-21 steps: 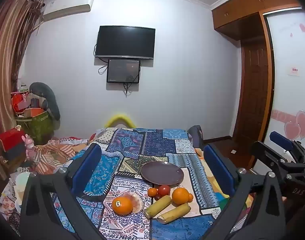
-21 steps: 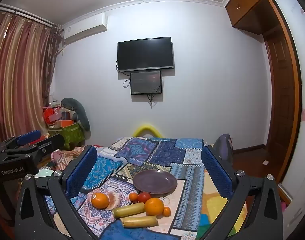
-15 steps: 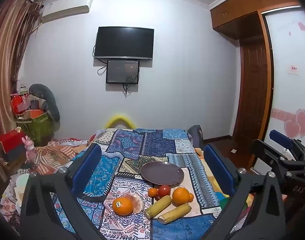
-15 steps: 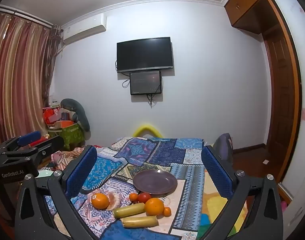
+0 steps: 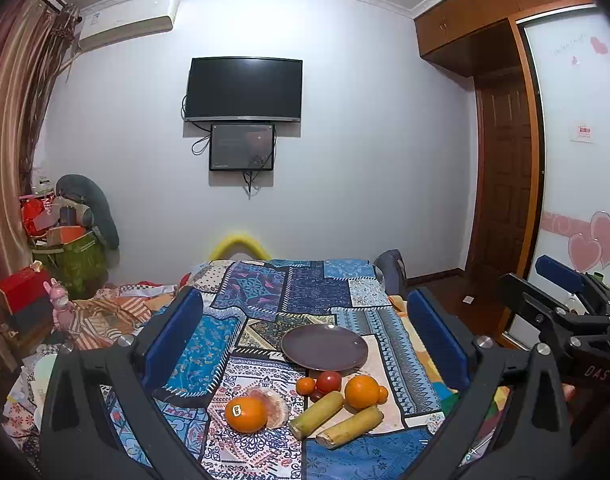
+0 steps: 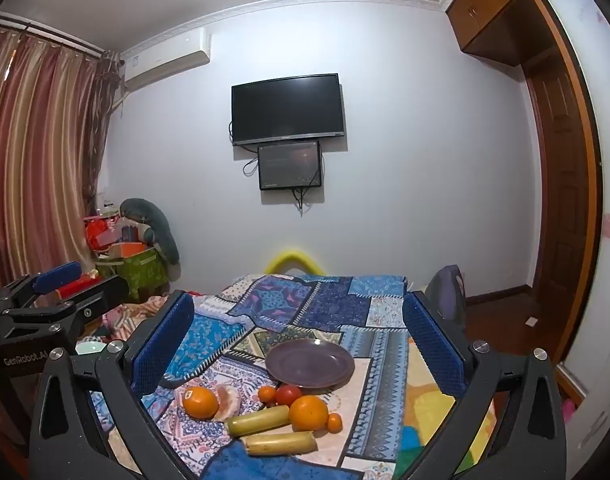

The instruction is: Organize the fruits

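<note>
A dark purple plate (image 5: pixel 324 347) (image 6: pixel 309 363) lies on a patchwork cloth (image 5: pixel 297 288). In front of it sit a large orange (image 5: pixel 362 391), a stickered orange (image 5: pixel 245 414) (image 6: pixel 200 401), a red tomato (image 5: pixel 328 381) (image 6: pixel 289 395), small oranges (image 5: pixel 305 385) and two yellow-green cane pieces (image 5: pixel 316 409) (image 6: pixel 279 442). A pinkish shell-like piece (image 5: pixel 273 406) leans by the stickered orange. My left gripper (image 5: pixel 305 340) and right gripper (image 6: pixel 301 340) both hover open, above and short of the fruit, nothing between their pads. The right gripper (image 5: pixel 561 300) shows at the left view's right edge.
The cloth covers a table (image 6: pixel 385 392) that ends near a white wall with a mounted TV (image 5: pixel 244 90). Clutter, a green box (image 5: pixel 71 264) and red boxes stand at the left by striped curtains (image 6: pixel 37 168). A wooden door (image 5: pixel 505 184) and wardrobe are at the right.
</note>
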Motion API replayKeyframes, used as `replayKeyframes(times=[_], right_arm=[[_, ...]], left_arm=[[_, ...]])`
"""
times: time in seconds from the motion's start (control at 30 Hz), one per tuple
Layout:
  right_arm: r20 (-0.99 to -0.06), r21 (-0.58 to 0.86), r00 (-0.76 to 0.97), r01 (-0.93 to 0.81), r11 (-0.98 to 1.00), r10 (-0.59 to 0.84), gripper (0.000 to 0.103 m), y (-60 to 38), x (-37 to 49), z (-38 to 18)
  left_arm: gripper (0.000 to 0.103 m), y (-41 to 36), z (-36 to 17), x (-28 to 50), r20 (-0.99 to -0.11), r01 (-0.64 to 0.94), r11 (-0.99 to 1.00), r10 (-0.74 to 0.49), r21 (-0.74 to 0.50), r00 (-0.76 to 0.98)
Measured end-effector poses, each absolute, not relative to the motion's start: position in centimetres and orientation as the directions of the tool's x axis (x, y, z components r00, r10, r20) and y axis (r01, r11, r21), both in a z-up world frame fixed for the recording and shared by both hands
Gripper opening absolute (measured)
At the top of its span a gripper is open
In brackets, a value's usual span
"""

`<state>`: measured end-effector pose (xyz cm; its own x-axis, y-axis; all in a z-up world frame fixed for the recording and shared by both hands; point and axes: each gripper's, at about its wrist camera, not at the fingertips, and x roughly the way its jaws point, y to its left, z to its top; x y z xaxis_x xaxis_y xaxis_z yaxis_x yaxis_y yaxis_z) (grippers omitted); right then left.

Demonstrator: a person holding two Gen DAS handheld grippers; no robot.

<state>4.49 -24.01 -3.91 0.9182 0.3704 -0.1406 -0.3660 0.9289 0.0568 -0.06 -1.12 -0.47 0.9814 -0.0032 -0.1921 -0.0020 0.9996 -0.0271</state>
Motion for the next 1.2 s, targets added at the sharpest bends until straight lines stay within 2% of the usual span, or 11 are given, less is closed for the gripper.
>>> replayKeyframes(times=[1.2], right_arm=[[-0.13,0.031,0.922,-0.364,0.931,0.365,0.103,-23.53,4.18,-3.95]], left_arm=[[0.103,-0.8,-0.05,-0.5,-0.175,0.006,1.0,-0.01,-0.024,0.985]])
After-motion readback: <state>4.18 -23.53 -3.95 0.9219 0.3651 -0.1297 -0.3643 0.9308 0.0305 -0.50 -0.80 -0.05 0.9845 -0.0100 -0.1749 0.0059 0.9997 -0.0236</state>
